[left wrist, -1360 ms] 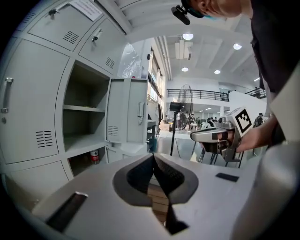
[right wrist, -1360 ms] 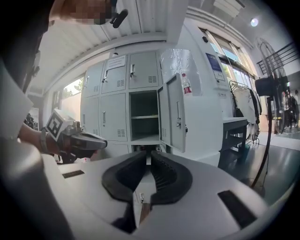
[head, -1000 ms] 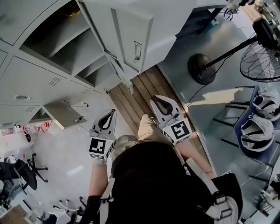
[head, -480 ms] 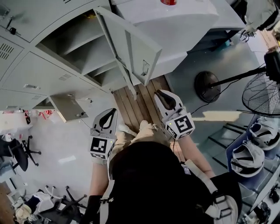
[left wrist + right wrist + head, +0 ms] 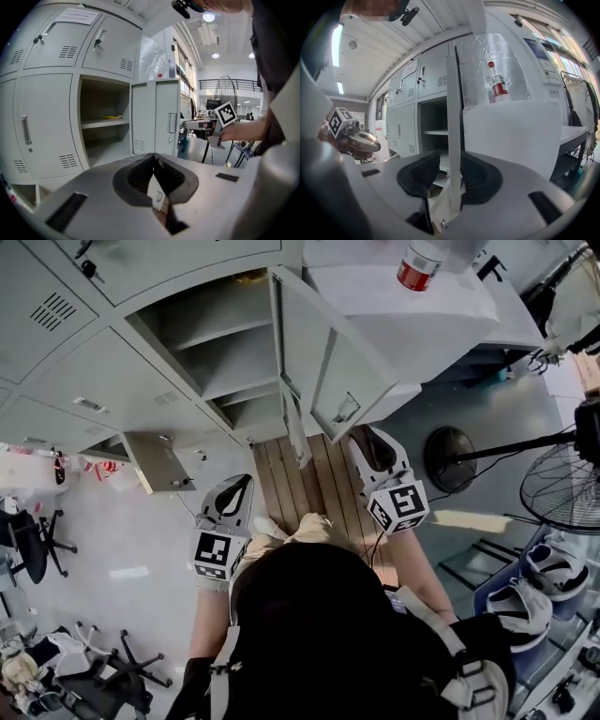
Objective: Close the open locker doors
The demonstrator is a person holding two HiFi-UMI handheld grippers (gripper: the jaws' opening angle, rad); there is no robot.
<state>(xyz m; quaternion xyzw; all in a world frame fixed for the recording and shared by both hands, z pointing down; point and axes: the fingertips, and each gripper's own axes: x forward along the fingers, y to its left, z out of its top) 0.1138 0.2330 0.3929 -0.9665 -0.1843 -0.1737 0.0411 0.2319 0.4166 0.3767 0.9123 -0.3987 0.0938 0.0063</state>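
Note:
A tall grey locker door (image 5: 323,352) stands swung out from its open compartment (image 5: 220,343), with its handle (image 5: 345,409) low on the outer face. My right gripper (image 5: 368,434) is at the door's free edge. In the right gripper view that door (image 5: 453,117) runs edge-on between the jaws of the right gripper (image 5: 451,157), which have just been opening, and the pads do not press on it. My left gripper (image 5: 246,477) hangs shut and empty to the left, pointing at the same door (image 5: 154,117). A small lower door (image 5: 157,462) also hangs open.
A white cabinet (image 5: 441,310) to the right of the lockers carries a red-labelled bottle (image 5: 419,263). A standing fan (image 5: 562,488) and its round base (image 5: 448,457) are on the right. Wooden planks (image 5: 309,479) lie underfoot. Office chairs (image 5: 28,549) stand at the left.
Both grippers have risen toward the lockers. The right gripper moved up to the tall door's edge and its jaws went from shut to open around it.

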